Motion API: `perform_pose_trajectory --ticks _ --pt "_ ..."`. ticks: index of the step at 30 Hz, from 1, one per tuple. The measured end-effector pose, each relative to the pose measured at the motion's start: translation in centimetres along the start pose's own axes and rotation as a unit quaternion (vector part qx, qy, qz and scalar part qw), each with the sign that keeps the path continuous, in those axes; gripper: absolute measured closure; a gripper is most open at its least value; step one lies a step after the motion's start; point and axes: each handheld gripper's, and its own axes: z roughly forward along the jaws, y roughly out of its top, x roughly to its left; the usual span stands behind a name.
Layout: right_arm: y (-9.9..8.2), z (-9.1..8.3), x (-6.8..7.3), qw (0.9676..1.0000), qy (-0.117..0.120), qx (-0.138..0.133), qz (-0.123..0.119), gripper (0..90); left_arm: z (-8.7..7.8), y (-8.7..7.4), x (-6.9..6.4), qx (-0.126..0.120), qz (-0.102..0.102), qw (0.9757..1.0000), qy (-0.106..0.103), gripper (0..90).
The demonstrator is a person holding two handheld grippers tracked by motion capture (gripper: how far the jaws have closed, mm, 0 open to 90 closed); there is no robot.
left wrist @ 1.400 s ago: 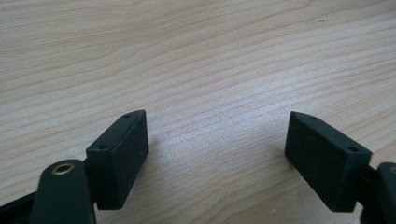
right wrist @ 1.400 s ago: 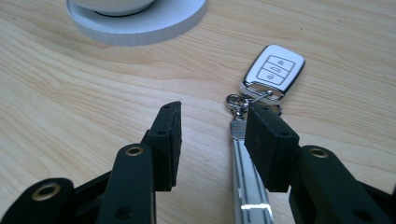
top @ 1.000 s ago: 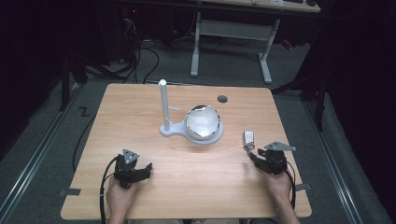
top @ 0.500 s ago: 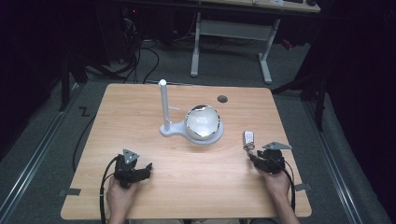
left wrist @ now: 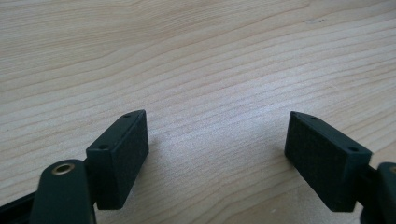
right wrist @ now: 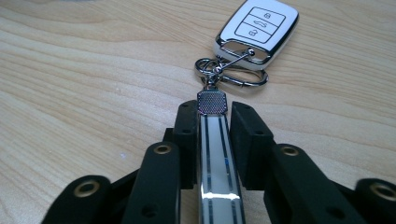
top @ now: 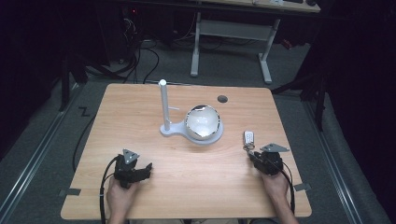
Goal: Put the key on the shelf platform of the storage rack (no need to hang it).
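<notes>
right gripper has the strap, stand lies up and to the left

the right gripper (right wrist: 212,122) is clamped down on the flat strap (right wrist: 215,158) of a key fob (right wrist: 257,29), jaws pinched tight on it with the strap's metal end cap poking out just past the tips. the white fob itself lies flat on the table (top: 140,107), strung out straight ahead of the jaws by a small ring, so strap, ring and fob make one line along the gripper's own axis.

now take the white stand (top: 164,109) as the landmark. its upright post carries a little side peg, and a shiny bowl (top: 202,122) sits touching the stand's base on the right. in the high view the key fob (top: 249,137) rests to the right of the stand and nearer the person, past the bowl, with the right gripper (top: 256,158) just behind it. so the peg lies forward and to the left of the holding gripper, with the bowl between. i'd judge any carry to that peg has to rise over or skirt the bowl.

the left gripper (top: 145,169) sits nearer the person than the stand and slightly left of it, jaws spread wide over bare wood, holding nothing. it is about as close to the stand, but the fob belongs to the right side.
</notes>
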Motion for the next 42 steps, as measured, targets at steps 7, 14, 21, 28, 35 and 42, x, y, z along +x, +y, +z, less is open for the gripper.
perform_pose_trajectory --ticks 7,14,21,28,35,42 --pt "0.0 0.0 0.4 0.9999 -0.011 -0.002 -0.012 75.5 0.0 0.0 0.0 0.000 0.000 1.0000 0.000 21.9" --pt "0.0 -0.2 0.2 0.9999 -0.010 -0.007 -0.004 75.8 0.0 0.0 0.0 0.000 0.000 1.0000 0.000 21.9" --pt "0.2 -1.7 -0.3 0.9996 -0.009 -0.027 0.004 75.9 0.0 0.0 0.0 0.000 0.000 1.0000 -0.001 21.9" --pt "0.2 -2.8 -1.2 0.9983 0.007 -0.050 0.031 75.9 0.0 0.0 0.0 0.000 -0.001 1.0000 -0.001 21.9" --pt "0.8 -4.4 -1.6 0.9970 0.014 -0.069 0.030 75.9 0.0 0.0 0.0 0.000 -0.001 1.0000 -0.001 21.9" --pt "1.1 -5.2 -1.9 0.9959 0.026 -0.077 0.041 75.9 0.0 0.0 0.0 0.000 -0.001 1.0000 -0.001 21.9"
